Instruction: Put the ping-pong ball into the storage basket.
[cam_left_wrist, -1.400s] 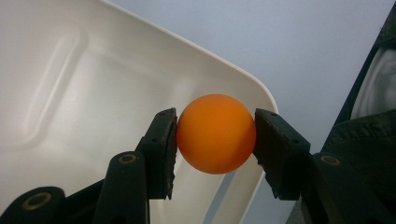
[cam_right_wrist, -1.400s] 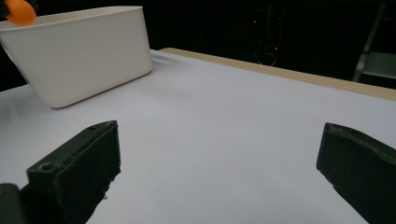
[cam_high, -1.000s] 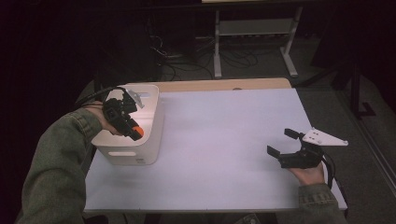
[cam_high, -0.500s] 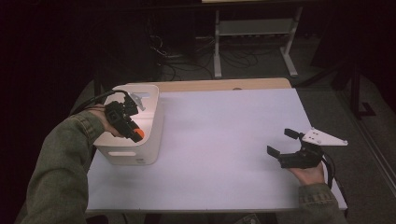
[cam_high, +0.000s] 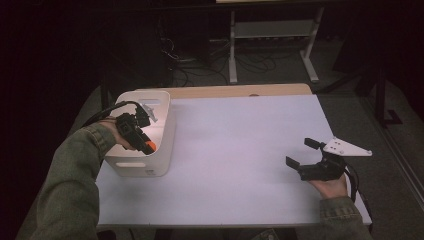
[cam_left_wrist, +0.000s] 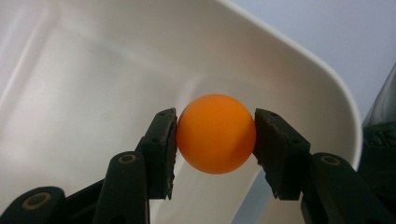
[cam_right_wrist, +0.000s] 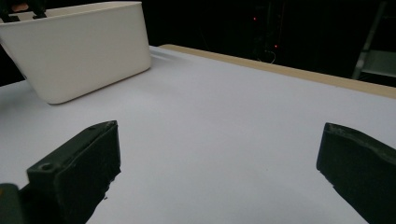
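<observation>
Gripping 1 smooth orange plastic ball (cam_left_wrist: 216, 133) above the white plastic bin (cam_high: 162, 145), the left gripper (cam_left_wrist: 216, 140) has only the release left, while the right gripper (cam_high: 306, 159) waits open well apart from that bin.

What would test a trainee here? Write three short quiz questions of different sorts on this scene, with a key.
1. True or false: the left gripper is shut on an orange ball.
2. Where is the ball? A) inside the white bin B) lying on the table C) in the right gripper
3. Fill in: the right gripper's jaws stand ____, with nothing between them.

Key: 1 true; 2 A; 3 open.
</observation>
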